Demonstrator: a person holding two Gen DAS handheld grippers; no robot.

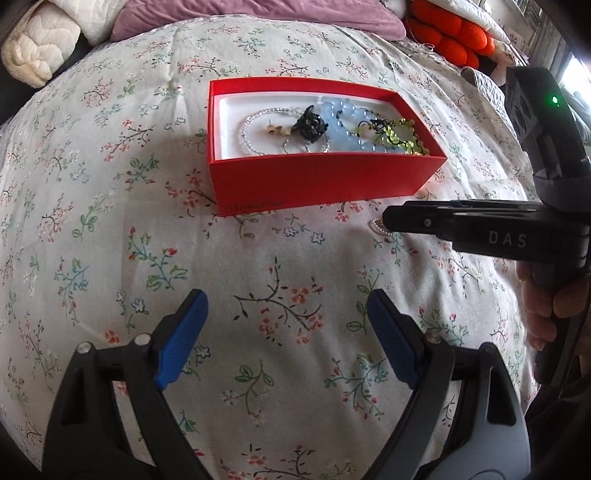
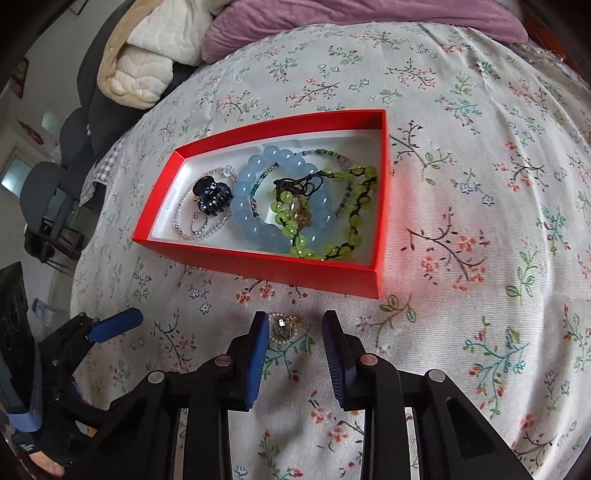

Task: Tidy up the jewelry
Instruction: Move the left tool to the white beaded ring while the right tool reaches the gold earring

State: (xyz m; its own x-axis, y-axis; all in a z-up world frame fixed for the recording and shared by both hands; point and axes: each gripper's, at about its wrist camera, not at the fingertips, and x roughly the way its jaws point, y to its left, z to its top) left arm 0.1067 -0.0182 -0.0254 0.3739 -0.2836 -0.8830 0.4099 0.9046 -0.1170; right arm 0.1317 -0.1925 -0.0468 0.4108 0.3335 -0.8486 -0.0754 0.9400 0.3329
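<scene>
A red box (image 1: pixel 317 181) (image 2: pixel 258 264) with a white inside lies on the floral bedspread. It holds a pale blue bead bracelet (image 2: pixel 255 218), a green bead bracelet (image 2: pixel 354 218), a clear bead strand (image 2: pixel 184 206) and a dark hair claw (image 2: pixel 212 197). A small pearl and gold brooch (image 2: pixel 286 326) (image 1: pixel 378 225) lies on the bedspread in front of the box. My right gripper (image 2: pixel 295 325) (image 1: pixel 388 218) is open, its fingers either side of the brooch. My left gripper (image 1: pixel 284 302) is open and empty above the bedspread, nearer than the box.
A purple pillow (image 1: pixel 258 18) and a cream quilt (image 1: pixel 33 51) lie at the bed's far end. Orange cushions (image 1: pixel 450 33) sit at the far right. Chairs (image 2: pixel 40 192) stand beyond the bed's left edge.
</scene>
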